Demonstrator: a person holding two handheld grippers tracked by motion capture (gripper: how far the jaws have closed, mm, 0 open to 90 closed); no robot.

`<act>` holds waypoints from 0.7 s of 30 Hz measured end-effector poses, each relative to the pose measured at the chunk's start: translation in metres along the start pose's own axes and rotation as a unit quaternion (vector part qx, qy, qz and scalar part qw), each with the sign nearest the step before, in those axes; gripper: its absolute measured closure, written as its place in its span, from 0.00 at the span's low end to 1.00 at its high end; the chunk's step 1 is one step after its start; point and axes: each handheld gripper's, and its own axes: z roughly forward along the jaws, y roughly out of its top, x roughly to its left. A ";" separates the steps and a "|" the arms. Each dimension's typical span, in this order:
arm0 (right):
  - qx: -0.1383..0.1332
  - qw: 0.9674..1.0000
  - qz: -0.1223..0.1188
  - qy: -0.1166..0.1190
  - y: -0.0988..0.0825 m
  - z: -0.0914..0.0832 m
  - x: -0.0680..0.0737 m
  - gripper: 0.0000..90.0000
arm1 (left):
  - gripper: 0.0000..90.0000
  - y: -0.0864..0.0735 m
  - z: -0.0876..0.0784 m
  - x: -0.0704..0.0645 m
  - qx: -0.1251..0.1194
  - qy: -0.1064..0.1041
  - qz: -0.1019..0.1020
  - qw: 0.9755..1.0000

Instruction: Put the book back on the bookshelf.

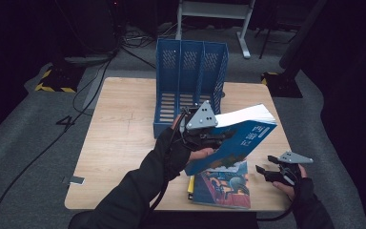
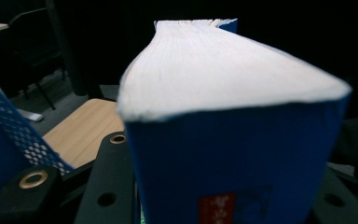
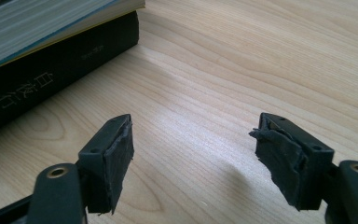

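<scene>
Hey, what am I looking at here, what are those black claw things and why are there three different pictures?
A person sits at a wooden table holding a hand-operated clamp tool in each hand. The high view looks down from above; the other two pictures come from small cameras riding on each tool. The left gripper is clamped on a thick blue book, lifted off the table and tilted; its own camera sees the book's page edges close up. The right gripper is open with nothing between its jaws, just above the table. More books lie stacked near the front edge, and a blue file rack stands behind.
</scene>
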 end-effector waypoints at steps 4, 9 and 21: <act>0.002 1.000 0.000 0.000 0.000 0.001 0.000 0.32 | 0.67 0.006 -0.012 0.009 0.001 0.025 0.001 1.000; 0.004 1.000 0.001 -0.001 -0.001 0.001 0.000 0.32 | 0.67 0.009 -0.025 0.018 0.006 0.049 0.001 0.999; -0.001 1.000 0.009 -0.001 -0.001 0.000 -0.001 0.32 | 0.67 0.010 -0.059 0.045 0.006 0.112 -0.010 0.994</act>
